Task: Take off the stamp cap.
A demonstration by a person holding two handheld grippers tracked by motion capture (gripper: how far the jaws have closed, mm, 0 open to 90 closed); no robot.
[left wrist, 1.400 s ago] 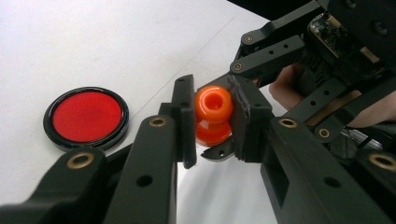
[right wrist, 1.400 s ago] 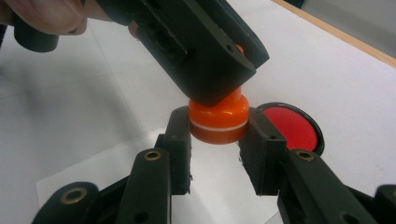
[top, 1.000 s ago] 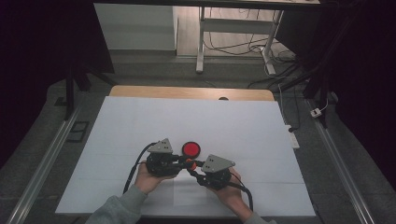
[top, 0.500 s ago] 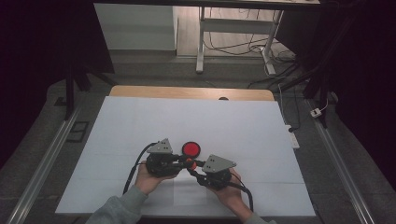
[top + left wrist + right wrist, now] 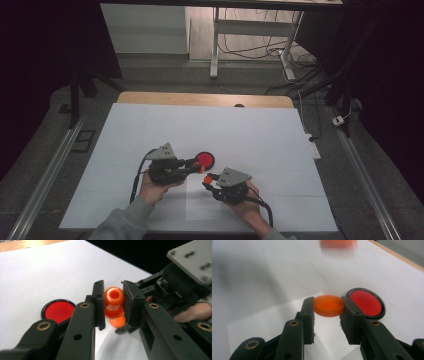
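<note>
Left gripper clamped on an orange bottle, pads pressing both sides, open neck up. Right gripper closed on the orange cap, flat and level between the pads. Bottle and cap just beside the red disc, on its near side; cap slightly nearer the person than the bottle. Both held above the white sheet, red disc lying flat on it. Hands gripping from the near edge.

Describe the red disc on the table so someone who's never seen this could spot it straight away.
On the white table, look just beyond the left gripper, near the middle. The red disc lies flat there, black-rimmed; unlike the two small orange pieces, no gripper holds it.
</note>
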